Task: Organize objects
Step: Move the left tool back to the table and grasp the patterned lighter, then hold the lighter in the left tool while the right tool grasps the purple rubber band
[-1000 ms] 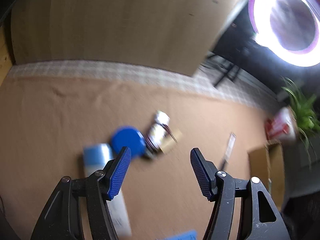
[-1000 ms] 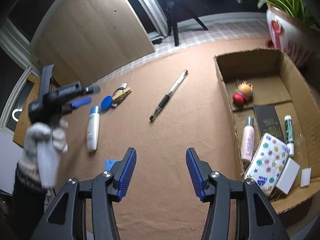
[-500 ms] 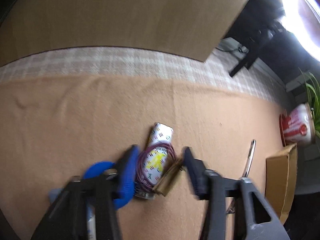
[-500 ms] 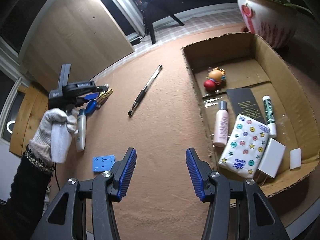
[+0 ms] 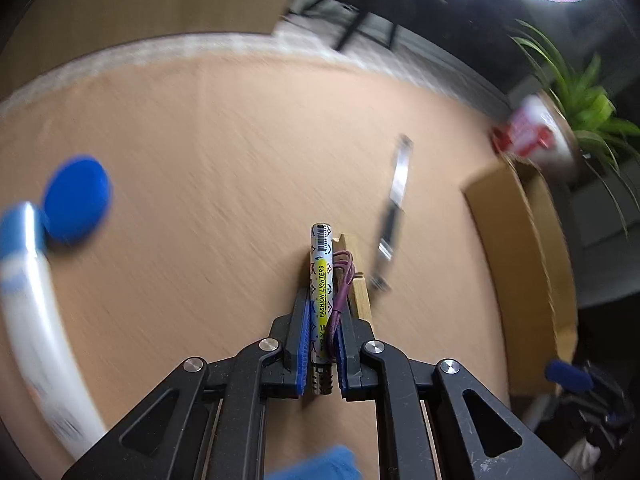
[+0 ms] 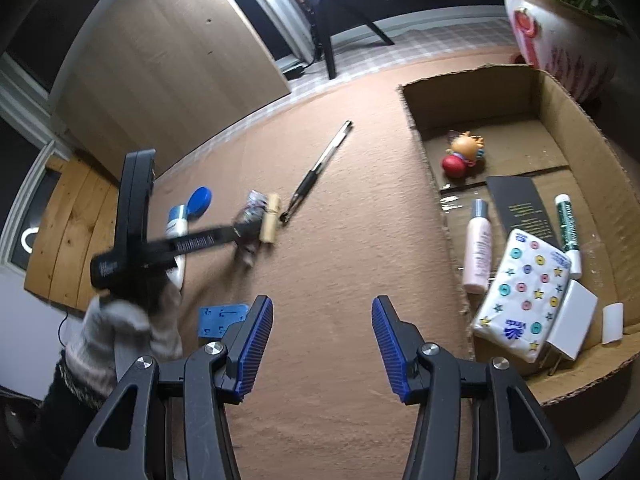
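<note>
My left gripper (image 5: 325, 300) has its jaws closing tight on a patterned lighter (image 5: 322, 276), and the blue pads press both its sides. A purple elastic runs along the lighter, and a wooden clip (image 5: 358, 276) hangs on its right side. In the right wrist view the left gripper (image 6: 244, 236) is blurred, held by a gloved hand (image 6: 120, 320) over the lighter (image 6: 254, 208) and clip (image 6: 270, 218). My right gripper (image 6: 322, 344) hovers open above the brown mat with nothing between its fingers. A cardboard box (image 6: 424, 132) at the right holds several items.
A black pen (image 6: 320, 168) lies between the lighter and the box. A blue cap (image 6: 199, 202) and a white tube (image 6: 176, 224) lie at the left, a blue card (image 6: 222, 318) nearer me. A potted plant (image 6: 560, 48) stands behind the box.
The left gripper came down over the lighter and clip and shut on the lighter, which now stands on edge between the pads. The right gripper stayed open.
</note>
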